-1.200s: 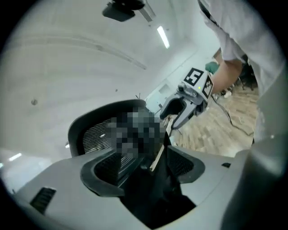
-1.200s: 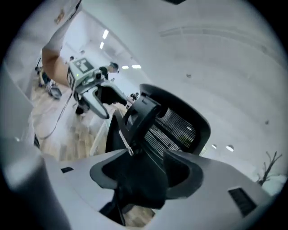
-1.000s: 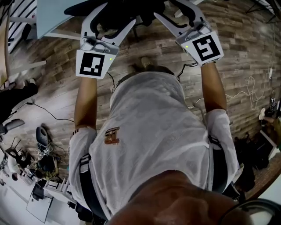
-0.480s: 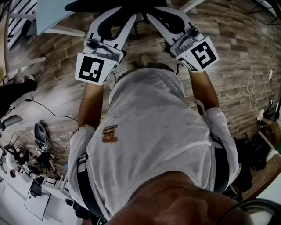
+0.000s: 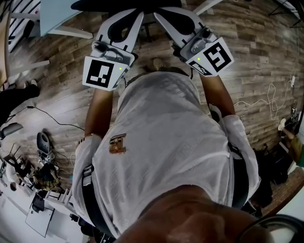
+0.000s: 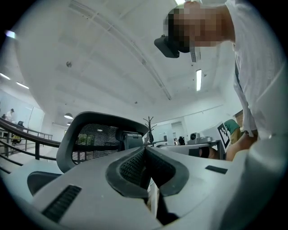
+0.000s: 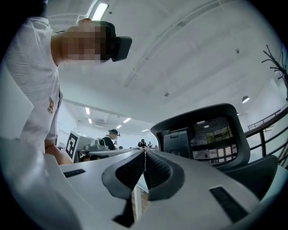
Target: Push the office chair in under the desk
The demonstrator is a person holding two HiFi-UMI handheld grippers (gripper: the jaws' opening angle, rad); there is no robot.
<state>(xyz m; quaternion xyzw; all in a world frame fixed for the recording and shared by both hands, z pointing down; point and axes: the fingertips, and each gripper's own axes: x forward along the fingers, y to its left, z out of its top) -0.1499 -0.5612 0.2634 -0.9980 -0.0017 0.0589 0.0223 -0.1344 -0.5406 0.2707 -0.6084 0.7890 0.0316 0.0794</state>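
Observation:
The black office chair shows only as a dark shape at the top edge of the head view, next to the pale desk top. My left gripper and right gripper point at the chair side by side, tips close together, both shut with nothing between the pads. In the left gripper view the chair's mesh backrest rises just beyond the shut left gripper. From the right gripper view the same backrest stands behind the shut right gripper. Whether the tips touch the chair I cannot tell.
Wood-plank floor lies all around. Cables trail on the right, dark bags sit at the lower right. Clutter and gear crowd the lower left. White desk legs run along the left.
Both grippers went from wide open to shut. They also drew closer together and nearer the chair at the top of the head view.

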